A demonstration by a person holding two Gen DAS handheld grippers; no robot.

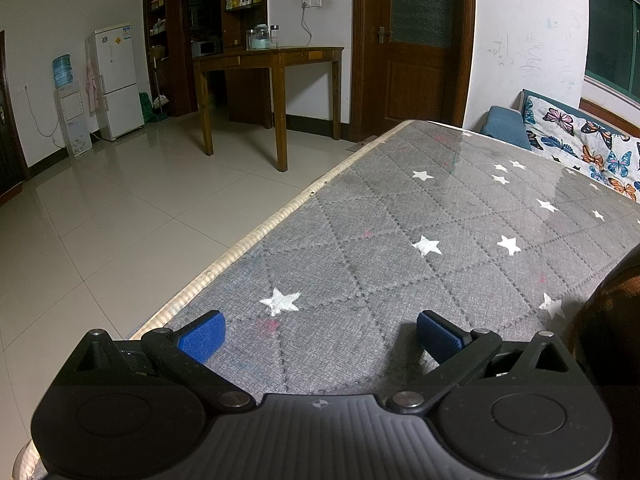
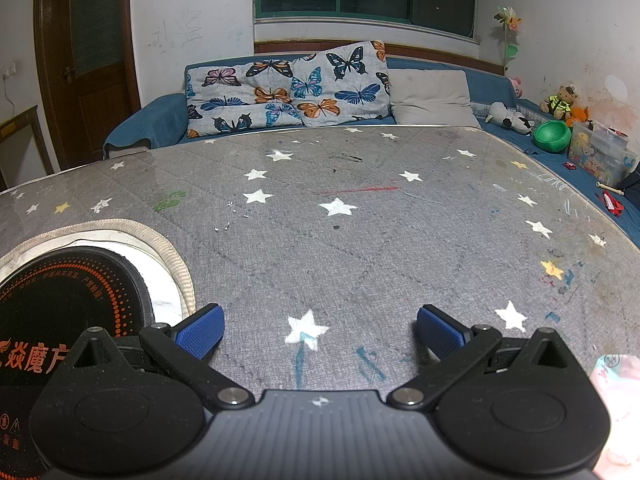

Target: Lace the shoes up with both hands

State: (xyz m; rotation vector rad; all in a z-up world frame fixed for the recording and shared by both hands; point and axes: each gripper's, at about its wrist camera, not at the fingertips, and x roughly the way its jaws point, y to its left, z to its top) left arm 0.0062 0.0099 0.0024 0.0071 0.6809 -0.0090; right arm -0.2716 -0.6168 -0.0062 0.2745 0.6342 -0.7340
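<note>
1. Blue-padded left tool: spread wide, gripping nothing, low over the grey quilted surface with white stars.
2. Blue-padded right tool: likewise spread wide and empty, above a white star and blue scribbles on the same surface.
3. Shoe and laces: in neither view, so position cannot be told.
4. Just left of the right tool: black round induction cooker with orange print, set in a cream-edged cutout of the cover.
5. At the right edge of the left wrist view: dark brown sleeve, blurred.
6. Beyond the far edge of the surface: blue sofa with a butterfly-print cushion and a plain pale pillow.
7. On the sofa's right stretch: green bowl, contents hidden; clear plastic box packed with small toys, too small to tell apart.
8. Across the tiled floor in the left wrist view: wooden side table carrying glass jars, one with something pale inside; white fridge; water dispenser topped by a blue bottle.
</note>
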